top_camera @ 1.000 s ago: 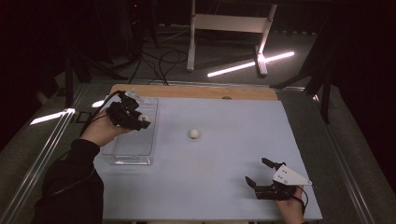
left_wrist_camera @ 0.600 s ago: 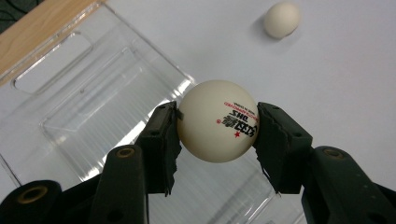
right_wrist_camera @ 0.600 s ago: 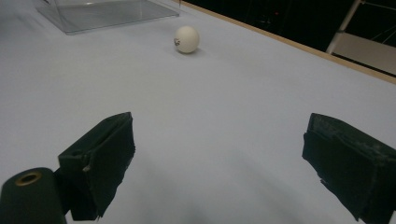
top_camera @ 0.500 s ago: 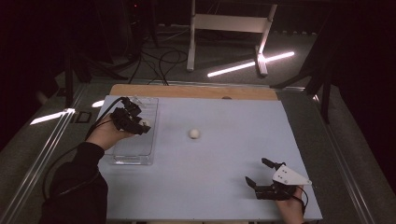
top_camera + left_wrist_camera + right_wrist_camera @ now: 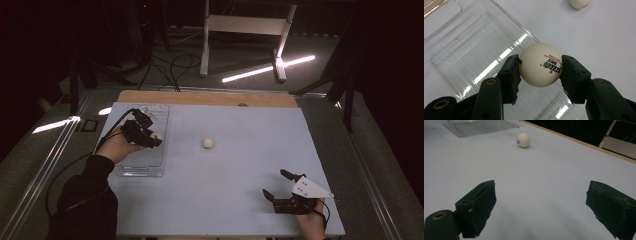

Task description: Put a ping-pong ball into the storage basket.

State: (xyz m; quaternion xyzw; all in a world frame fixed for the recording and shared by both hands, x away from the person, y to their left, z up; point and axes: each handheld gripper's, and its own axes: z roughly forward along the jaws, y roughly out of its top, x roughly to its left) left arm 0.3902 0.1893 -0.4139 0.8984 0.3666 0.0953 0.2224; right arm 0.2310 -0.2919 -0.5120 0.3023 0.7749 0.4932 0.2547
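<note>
My left gripper [image 5: 156, 138] [image 5: 540, 67] is shut on a white ping-pong ball [image 5: 540, 64] [image 5: 158, 135] with red and black print. It hangs above the right rim of a clear plastic tray [image 5: 142, 165] [image 5: 466, 50] at the table's left. A second white ball [image 5: 208, 143] [image 5: 523, 140] [image 5: 580, 3] lies loose on the pale blue table near its middle. At the front right, my right gripper [image 5: 277, 187] [image 5: 541, 207] rests low over the table, open, with nothing between its fingers.
The pale blue table top [image 5: 235, 200] has a wooden strip [image 5: 210, 98] along its far edge. A cable [image 5: 65, 172] trails from the left gripper off the table's left side. Beyond the table stand a white frame [image 5: 245, 25] and dark floor.
The left gripper has moved back toward me and to the right along the tray, carrying the ball. The right gripper and the loose ball have stayed put.
</note>
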